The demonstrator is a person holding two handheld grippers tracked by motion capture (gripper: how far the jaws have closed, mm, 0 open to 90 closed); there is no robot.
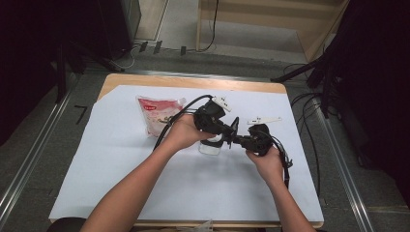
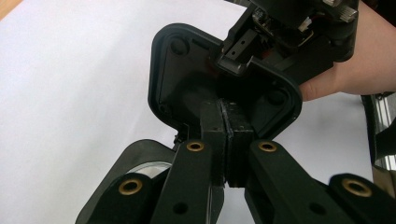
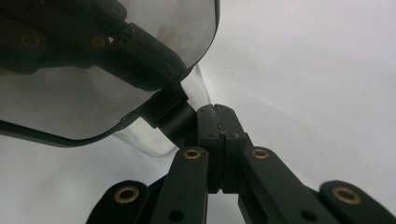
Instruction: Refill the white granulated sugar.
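A black rounded-square lid [image 1: 235, 126] stands on edge between the two grippers above the middle of the table. My left gripper [image 1: 231, 134] comes from the left. In the left gripper view its jaws [image 2: 226, 135] are shut over the near rim of the lid [image 2: 187, 74], whose underside faces me. My right gripper [image 1: 241, 140] comes from the right. Its jaws [image 3: 217, 116] are shut, pads together, tips beside the glossy lid [image 3: 93, 93]; nothing shows between them. A white container [image 1: 211, 147] sits under the left gripper, and its clear wall [image 3: 154, 140] shows below the lid.
A red and white snack pouch [image 1: 157, 116] lies at the back left of the white sheet [image 1: 121, 164] covering the table. Cables trail from both grippers. A hand [image 2: 345, 79] holds the right gripper beyond the lid. Dark stands and cables line the floor on both sides.
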